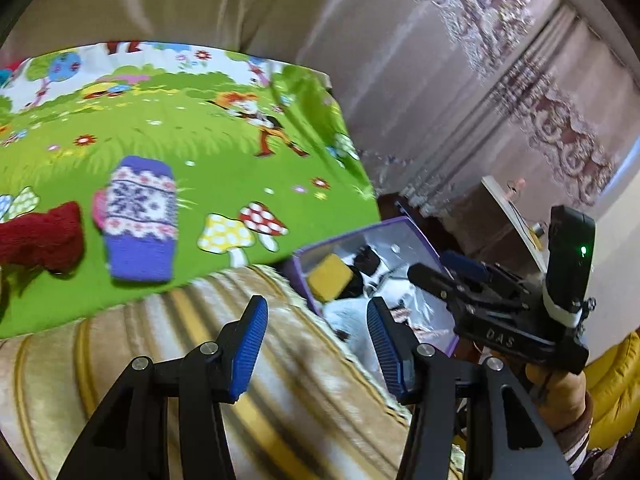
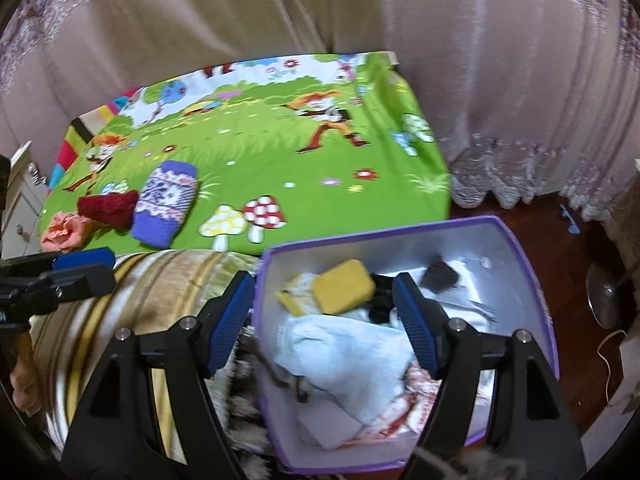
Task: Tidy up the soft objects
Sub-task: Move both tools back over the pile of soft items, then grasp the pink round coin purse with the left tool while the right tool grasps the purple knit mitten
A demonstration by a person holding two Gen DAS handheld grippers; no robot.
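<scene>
1. Scanning from the far left: a pink cloth bundle [image 2: 64,231] lies at the left edge of the green cartoon mat [image 2: 280,160], ahead-left of both tools.
2. Dark red knit piece [image 2: 108,206] next, touching the purple patterned mitten [image 2: 165,205]; both flat on the mat, ahead-left of the left hand-held gripper [image 1: 316,344].
3. Left hand-held gripper: released, blue pads [image 1: 248,350] spread with nothing between them, hanging over a striped beige cushion [image 1: 280,380].
4. Right hand-held gripper [image 2: 324,320]: also released and empty, above the purple box [image 2: 532,280], which sits just right of the cushion, near the mat's edge.
5. Inside the box: yellow sponge [image 2: 344,286] directly ahead between the fingers, light blue towel [image 2: 340,356] below it, small black item [image 2: 440,274] ahead-right, red-and-white fabric [image 2: 408,404] nearest the camera.
6. Curtains [image 2: 520,100] hang behind and to the right.
</scene>
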